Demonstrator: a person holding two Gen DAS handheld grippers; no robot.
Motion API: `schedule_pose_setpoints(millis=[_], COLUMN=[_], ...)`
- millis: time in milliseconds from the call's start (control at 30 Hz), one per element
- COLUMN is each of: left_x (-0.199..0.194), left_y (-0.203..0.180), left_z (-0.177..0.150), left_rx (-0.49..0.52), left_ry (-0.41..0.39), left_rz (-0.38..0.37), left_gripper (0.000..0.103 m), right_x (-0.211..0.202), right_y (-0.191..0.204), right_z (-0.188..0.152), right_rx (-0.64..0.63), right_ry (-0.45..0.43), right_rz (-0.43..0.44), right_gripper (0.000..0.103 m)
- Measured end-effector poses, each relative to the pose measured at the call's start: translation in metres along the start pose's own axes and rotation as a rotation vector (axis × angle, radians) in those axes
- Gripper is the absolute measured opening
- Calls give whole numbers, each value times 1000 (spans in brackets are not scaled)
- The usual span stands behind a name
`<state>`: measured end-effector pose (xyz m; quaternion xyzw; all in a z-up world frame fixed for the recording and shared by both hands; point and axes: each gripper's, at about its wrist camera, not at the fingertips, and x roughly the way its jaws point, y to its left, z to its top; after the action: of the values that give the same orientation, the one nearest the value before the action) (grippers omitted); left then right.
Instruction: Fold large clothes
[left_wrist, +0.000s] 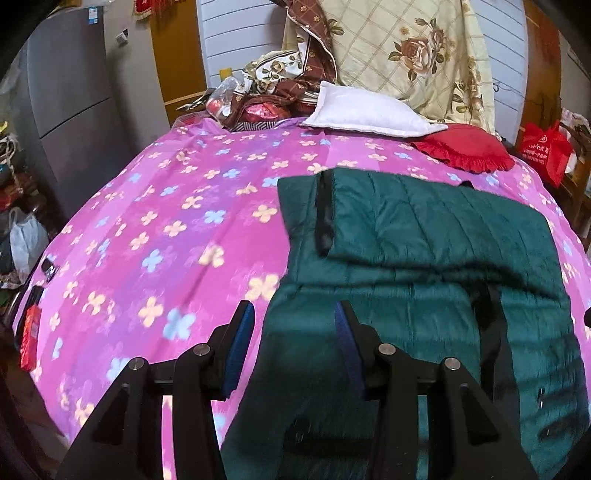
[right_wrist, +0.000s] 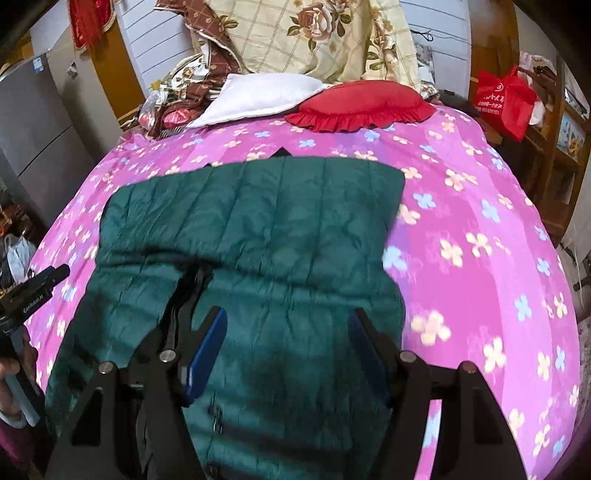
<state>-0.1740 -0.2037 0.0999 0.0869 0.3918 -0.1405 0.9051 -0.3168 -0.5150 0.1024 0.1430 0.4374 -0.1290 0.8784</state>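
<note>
Jacket (left_wrist: 424, 236), dark green and quilted, lies spread on the pink flowered bedsheet (left_wrist: 166, 229), its far part folded back over the near part so that a doubled edge runs across it. A black zipper strip (left_wrist: 325, 214) shows along the folded flap's left side in the left wrist view.

Your left gripper (left_wrist: 295, 332) hangs above the jacket's near left edge; its jaws stand apart, nothing between the blue pads (left_wrist: 240, 339), with sheet under the left pad and green fabric under the right one. No contact with the cloth is visible.

Your right gripper (right_wrist: 288, 347) hangs over the near middle of the jacket, jaws wide apart and empty, green fabric filling the gap below them. The jacket's right edge passes just beside the right finger.

Beyond the jacket, well apart from both grippers, a white pillow (right_wrist: 258, 96) and a red frilled cushion (right_wrist: 362, 107) sit at the head of the bed. Motion blur softens the near cloth in both views.
</note>
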Motion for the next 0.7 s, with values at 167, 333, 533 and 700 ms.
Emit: schedule_pose_setpoints(millis=[167, 333, 533, 700], left_x=[-14, -22, -29, -36], left_y=[6, 7, 9, 9], left_z=[-22, -38, -55, -67], left_rx=[1, -5, -17, -13], left_ry=[16, 26, 42, 49], left_rz=[-2, -3, -11, -10], left_gripper=[25, 25, 25, 25], right_x=[-9, -12, -19, -26], right_y=[6, 10, 11, 13], right_z=[-29, -52, -74, -88], right_rx=[-9, -10, -4, -8], right_ry=[17, 33, 41, 47], right_rz=[-1, -9, -18, -20], right_gripper=[71, 72, 72, 74])
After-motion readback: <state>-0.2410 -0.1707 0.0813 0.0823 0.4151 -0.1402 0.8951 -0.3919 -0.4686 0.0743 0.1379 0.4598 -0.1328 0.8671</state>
